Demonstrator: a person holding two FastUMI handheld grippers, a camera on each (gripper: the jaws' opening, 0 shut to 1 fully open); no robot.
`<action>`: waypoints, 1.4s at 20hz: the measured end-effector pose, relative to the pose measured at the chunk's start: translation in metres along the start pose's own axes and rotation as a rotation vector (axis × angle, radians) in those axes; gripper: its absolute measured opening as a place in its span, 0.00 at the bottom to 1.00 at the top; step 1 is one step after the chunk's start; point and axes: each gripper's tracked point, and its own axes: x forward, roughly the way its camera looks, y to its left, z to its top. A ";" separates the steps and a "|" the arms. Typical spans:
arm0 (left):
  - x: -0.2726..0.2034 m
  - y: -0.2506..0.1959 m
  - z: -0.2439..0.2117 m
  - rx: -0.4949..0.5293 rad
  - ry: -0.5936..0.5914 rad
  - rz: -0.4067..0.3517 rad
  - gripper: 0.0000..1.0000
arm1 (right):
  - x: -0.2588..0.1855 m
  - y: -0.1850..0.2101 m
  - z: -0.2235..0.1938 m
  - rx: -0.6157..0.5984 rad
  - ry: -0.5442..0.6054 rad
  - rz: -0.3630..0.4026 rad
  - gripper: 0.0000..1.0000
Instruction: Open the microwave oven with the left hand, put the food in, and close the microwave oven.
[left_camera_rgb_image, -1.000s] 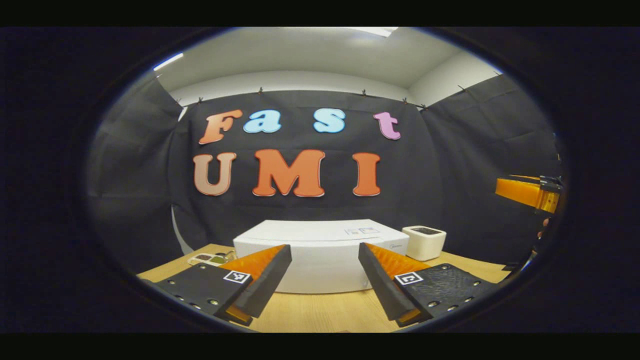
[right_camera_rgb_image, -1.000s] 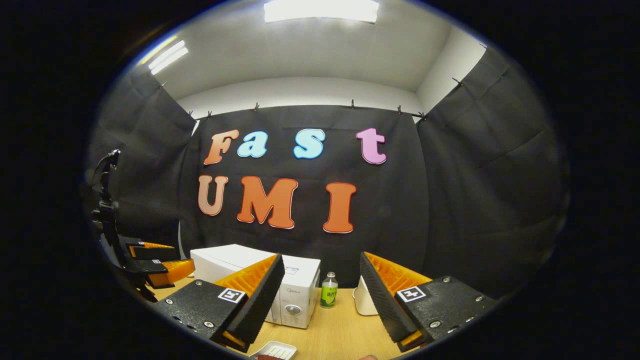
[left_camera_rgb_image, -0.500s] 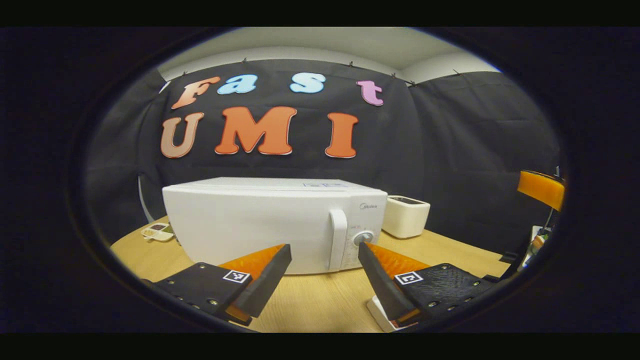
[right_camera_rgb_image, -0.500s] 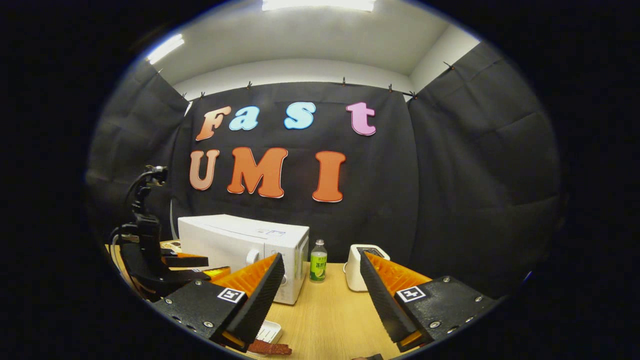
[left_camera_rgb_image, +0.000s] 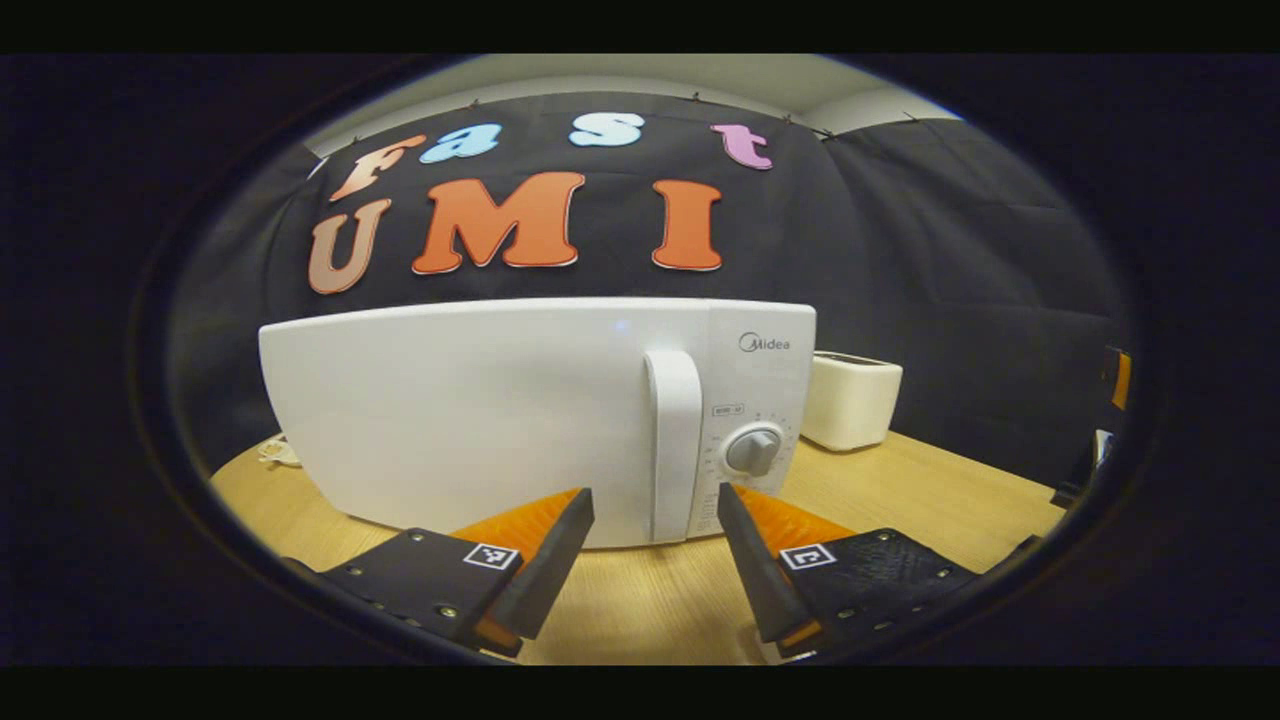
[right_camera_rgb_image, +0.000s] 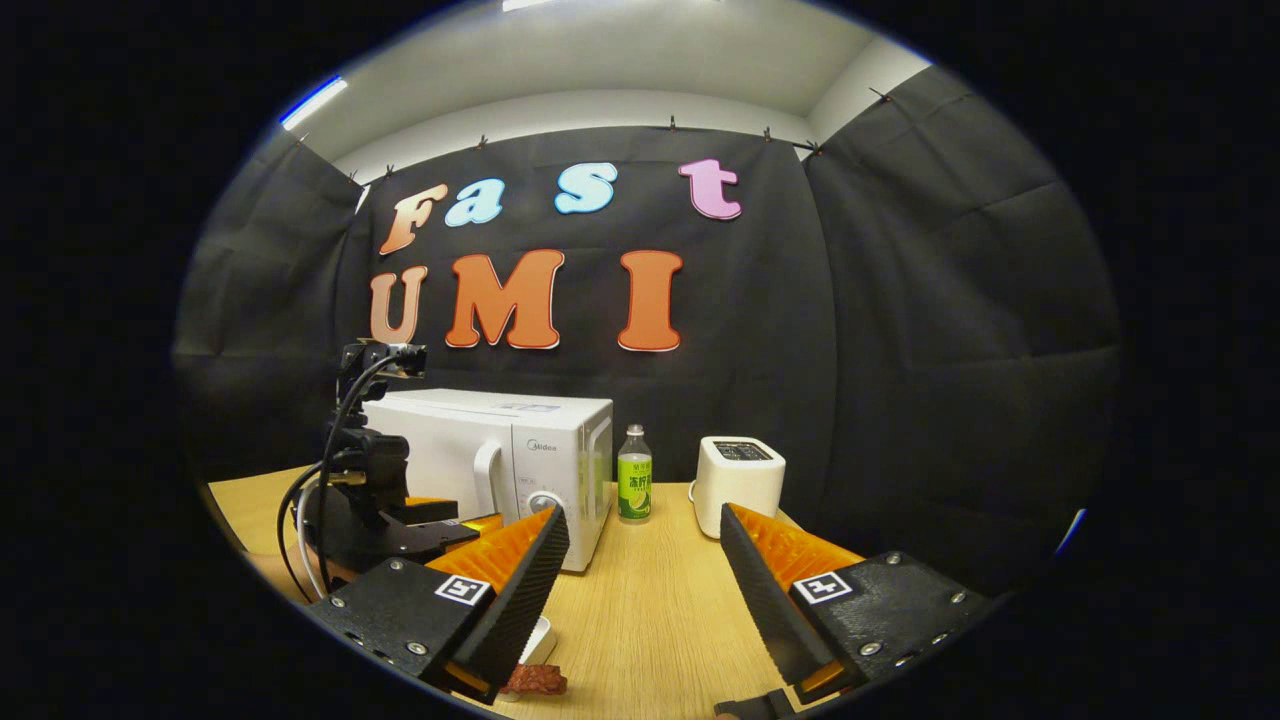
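Observation:
A white microwave oven (left_camera_rgb_image: 480, 420) stands shut on the wooden table, its vertical handle (left_camera_rgb_image: 672, 445) and dial (left_camera_rgb_image: 752, 452) toward its right side. My left gripper (left_camera_rgb_image: 655, 515) is open, close in front of the oven, with the handle straight ahead between its fingers and nothing held. The right gripper view has the same oven (right_camera_rgb_image: 500, 455) farther off at the left, with the left gripper (right_camera_rgb_image: 400, 520) in front of its door. My right gripper (right_camera_rgb_image: 645, 535) is open and empty above the table. A piece of brownish food (right_camera_rgb_image: 533, 680) lies on a white dish (right_camera_rgb_image: 540, 640) beneath its left finger.
A white toaster (right_camera_rgb_image: 738, 482) stands right of the oven, with a green-labelled bottle (right_camera_rgb_image: 632, 487) between them. A small dish (left_camera_rgb_image: 278, 453) lies left of the oven. The light wooden table (right_camera_rgb_image: 650, 620) stretches ahead of my right gripper.
My left gripper has dropped and moved in toward the oven front, which now looms larger, handle centred. The right gripper view has tilted down, showing more of the table.

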 end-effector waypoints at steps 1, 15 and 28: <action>0.005 0.000 -0.002 0.007 0.003 0.014 0.77 | 0.001 -0.003 -0.005 0.004 0.008 -0.006 0.94; 0.028 -0.011 -0.007 -0.069 -0.008 0.039 0.11 | -0.008 -0.028 -0.021 0.045 0.056 -0.061 0.95; -0.028 -0.013 -0.017 -0.038 -0.035 -0.004 0.13 | -0.018 -0.021 -0.031 0.017 0.091 -0.056 0.95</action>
